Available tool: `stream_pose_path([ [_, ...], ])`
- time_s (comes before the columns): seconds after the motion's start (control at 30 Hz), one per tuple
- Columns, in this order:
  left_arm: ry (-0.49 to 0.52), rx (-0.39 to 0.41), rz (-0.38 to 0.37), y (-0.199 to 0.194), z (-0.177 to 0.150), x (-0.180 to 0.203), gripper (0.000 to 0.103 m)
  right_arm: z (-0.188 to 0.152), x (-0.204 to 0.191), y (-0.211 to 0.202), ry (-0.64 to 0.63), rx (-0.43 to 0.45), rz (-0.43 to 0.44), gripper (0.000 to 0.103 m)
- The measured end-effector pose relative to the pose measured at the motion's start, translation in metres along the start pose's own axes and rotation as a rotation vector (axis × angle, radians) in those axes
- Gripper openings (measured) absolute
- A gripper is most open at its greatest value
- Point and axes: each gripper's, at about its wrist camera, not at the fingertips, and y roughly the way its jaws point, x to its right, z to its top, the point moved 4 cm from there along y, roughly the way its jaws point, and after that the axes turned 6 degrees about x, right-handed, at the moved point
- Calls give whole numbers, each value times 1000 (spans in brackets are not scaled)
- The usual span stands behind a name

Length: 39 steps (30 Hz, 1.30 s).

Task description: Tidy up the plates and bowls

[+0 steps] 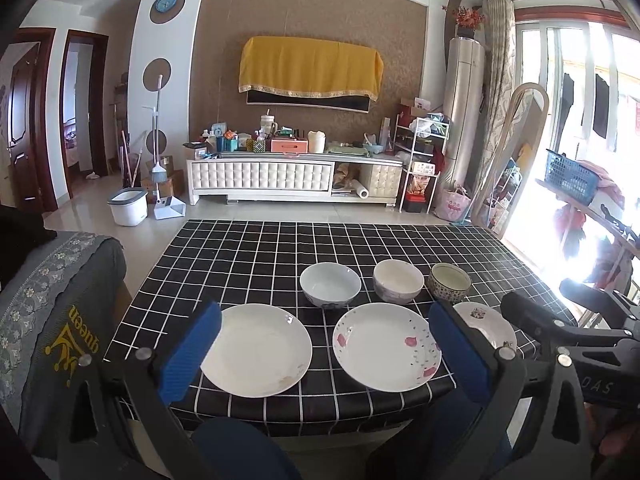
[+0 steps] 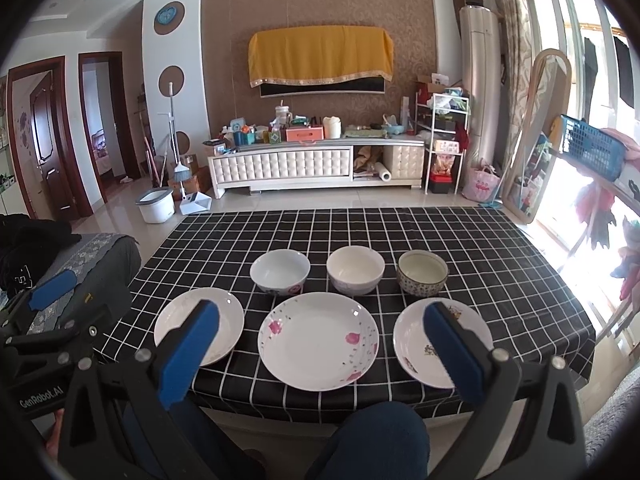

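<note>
Three plates lie in a row near the front edge of the black checked table point(image 2: 480, 240): a plain white plate point(image 1: 256, 350) point(image 2: 199, 325) at left, a pink-flowered plate point(image 1: 386, 346) point(image 2: 319, 346) in the middle, a small decorated plate point(image 1: 484, 324) point(image 2: 442, 342) at right. Behind them stand a white bowl point(image 1: 330, 283) point(image 2: 280, 271), a cream bowl point(image 1: 398, 281) point(image 2: 355, 270) and a patterned bowl point(image 1: 449, 281) point(image 2: 422, 271). My left gripper point(image 1: 324, 354) is open and empty, held above the front edge. My right gripper point(image 2: 320, 354) is open and empty too.
A grey cloth-covered seat point(image 1: 60, 312) stands left of the table. The right gripper's body point(image 1: 580, 332) shows at the right of the left wrist view. A TV cabinet point(image 2: 316, 164) stands beyond the table, a window and a blue basket point(image 2: 592, 152) to the right.
</note>
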Motion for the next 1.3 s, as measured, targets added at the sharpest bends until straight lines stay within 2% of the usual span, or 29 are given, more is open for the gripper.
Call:
stream_pose_path([
  [1.3,-5,-19,-6,5,-3,2,103,0,4,-2,15,-20,-12,103],
])
